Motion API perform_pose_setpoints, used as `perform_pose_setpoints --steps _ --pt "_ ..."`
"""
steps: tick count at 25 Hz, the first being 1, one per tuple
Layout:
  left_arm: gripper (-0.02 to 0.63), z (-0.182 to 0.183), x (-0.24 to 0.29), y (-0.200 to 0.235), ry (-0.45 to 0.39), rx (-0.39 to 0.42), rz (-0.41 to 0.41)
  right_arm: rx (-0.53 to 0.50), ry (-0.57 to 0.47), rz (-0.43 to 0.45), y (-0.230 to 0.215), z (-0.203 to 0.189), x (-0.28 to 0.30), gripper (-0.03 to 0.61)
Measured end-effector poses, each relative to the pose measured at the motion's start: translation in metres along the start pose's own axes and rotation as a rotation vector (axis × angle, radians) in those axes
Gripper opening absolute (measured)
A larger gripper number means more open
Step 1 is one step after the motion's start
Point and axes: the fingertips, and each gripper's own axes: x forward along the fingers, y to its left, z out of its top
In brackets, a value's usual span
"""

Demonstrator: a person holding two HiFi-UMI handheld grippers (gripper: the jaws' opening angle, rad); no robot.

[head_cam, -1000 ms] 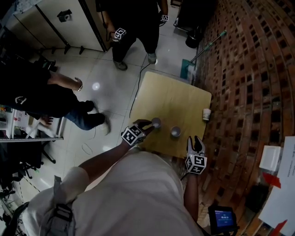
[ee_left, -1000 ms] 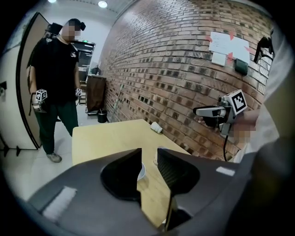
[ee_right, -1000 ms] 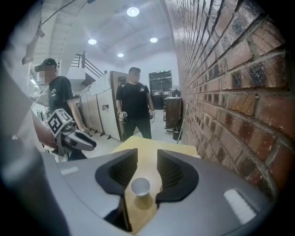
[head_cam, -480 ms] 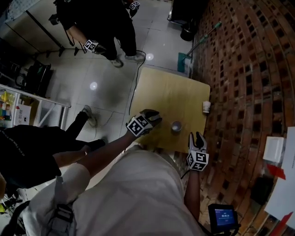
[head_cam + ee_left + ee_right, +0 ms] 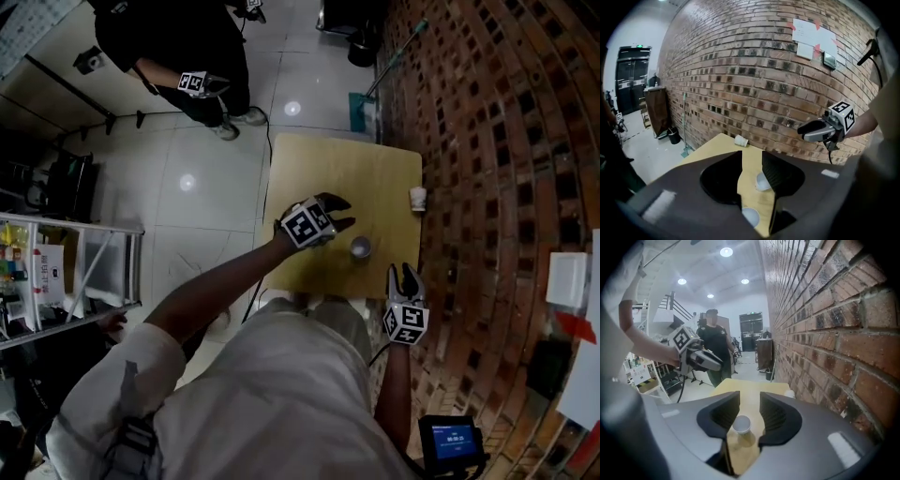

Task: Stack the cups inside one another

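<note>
On the wooden table (image 5: 319,169) one white paper cup (image 5: 360,247) stands upright, and another cup (image 5: 418,199) lies on its side by the brick wall. My left gripper (image 5: 339,212) hovers over the table left of the upright cup, its jaws open. In the left gripper view a second upright cup (image 5: 751,216) stands on the table low between the jaws, untouched, with the first cup (image 5: 761,180) beyond. My right gripper (image 5: 401,274) is open at the table's near right edge. The upright cup (image 5: 741,423) stands just ahead of its jaws.
The brick wall (image 5: 506,187) runs along the table's right side. A person in dark clothes (image 5: 178,47) with grippers stands on the tiled floor beyond the table. A broom and dustpan (image 5: 364,94) lean at the far corner. A metal shelf (image 5: 75,272) is at the left.
My left gripper rose and swung right over the cup it was beside, which is now hidden in the head view. The right gripper kept still. The people on the floor moved away.
</note>
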Motion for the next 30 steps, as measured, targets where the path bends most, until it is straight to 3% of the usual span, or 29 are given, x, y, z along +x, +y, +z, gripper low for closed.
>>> perform_pose_setpoints --steps 8,15,21,26,30 --pt "0.164 0.058 0.084 0.011 0.098 0.198 -0.129 0.033 -0.016 -0.027 -0.016 -0.001 0.005 0.134" --pt "0.173 0.071 0.18 0.036 0.264 0.269 -0.181 0.052 -0.005 -0.045 -0.051 0.006 0.021 0.135" --pt "0.188 0.071 0.264 0.059 0.373 0.268 -0.22 0.077 0.015 -0.048 -0.077 0.003 0.035 0.135" --pt "0.213 0.035 0.316 0.065 0.546 0.17 -0.328 0.102 0.027 -0.04 -0.089 -0.003 0.046 0.133" --pt "0.218 0.028 0.356 0.079 0.569 0.177 -0.366 0.11 0.035 -0.033 -0.096 -0.007 0.052 0.135"
